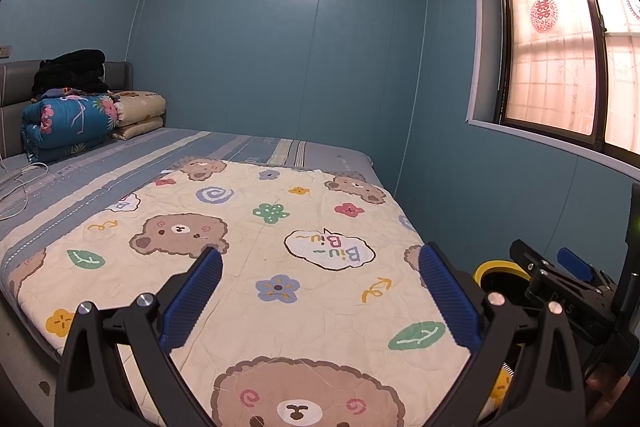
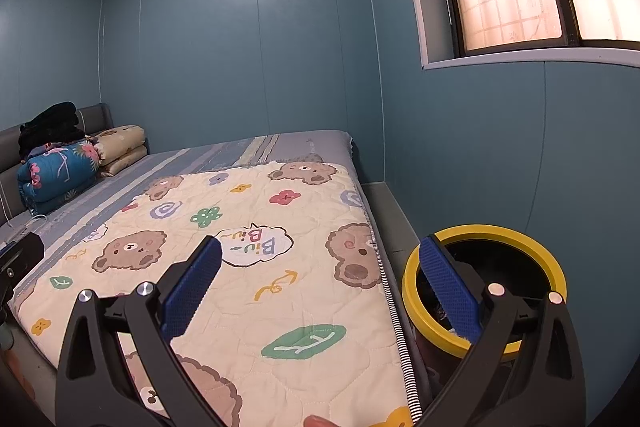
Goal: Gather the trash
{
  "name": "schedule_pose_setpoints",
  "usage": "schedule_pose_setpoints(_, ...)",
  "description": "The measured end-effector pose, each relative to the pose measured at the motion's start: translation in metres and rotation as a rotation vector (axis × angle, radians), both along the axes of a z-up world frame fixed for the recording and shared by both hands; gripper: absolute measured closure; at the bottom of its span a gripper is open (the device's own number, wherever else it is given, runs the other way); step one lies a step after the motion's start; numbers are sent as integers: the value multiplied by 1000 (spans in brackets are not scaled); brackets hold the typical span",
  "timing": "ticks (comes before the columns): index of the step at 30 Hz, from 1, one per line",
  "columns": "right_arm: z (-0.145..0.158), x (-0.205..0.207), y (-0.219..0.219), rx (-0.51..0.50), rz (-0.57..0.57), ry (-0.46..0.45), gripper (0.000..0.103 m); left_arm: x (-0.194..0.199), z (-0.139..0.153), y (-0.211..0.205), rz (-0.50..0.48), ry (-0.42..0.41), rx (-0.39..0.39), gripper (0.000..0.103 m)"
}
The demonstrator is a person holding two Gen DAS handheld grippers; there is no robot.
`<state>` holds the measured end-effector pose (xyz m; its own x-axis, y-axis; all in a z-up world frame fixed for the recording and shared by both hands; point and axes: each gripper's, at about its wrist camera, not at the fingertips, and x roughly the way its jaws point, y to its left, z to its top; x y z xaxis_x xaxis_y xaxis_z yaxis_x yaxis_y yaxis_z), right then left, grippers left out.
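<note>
A yellow-rimmed trash bin [image 2: 484, 231] with a black liner stands on the floor by the bed's right side; in the left wrist view only part of the trash bin's rim [image 1: 498, 267] shows. My right gripper [image 2: 320, 247] is open, its right finger over the bin's mouth and its left finger over the bear-print quilt [image 2: 248, 291]. My left gripper [image 1: 320, 254] is open above the quilt [image 1: 248, 279], holding nothing. Dark contents in the bin are hard to make out. I see no loose litter on the quilt.
Folded bedding [image 1: 76, 119] topped with black clothes is stacked at the headboard, with a white cable [image 1: 20, 183] beside it. A blue wall and a window [image 1: 560, 59] close off the right. A grey ledge [image 2: 386, 215] runs between bed and wall.
</note>
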<state>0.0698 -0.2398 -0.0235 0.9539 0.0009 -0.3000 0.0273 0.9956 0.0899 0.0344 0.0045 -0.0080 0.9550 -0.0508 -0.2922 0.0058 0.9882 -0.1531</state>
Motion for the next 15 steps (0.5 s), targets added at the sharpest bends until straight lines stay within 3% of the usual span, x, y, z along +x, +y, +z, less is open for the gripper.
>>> schedule_pose_setpoints(15, -5, 1, 1, 6, -2, 15, 8, 3, -4, -1, -11, 18, -12, 8)
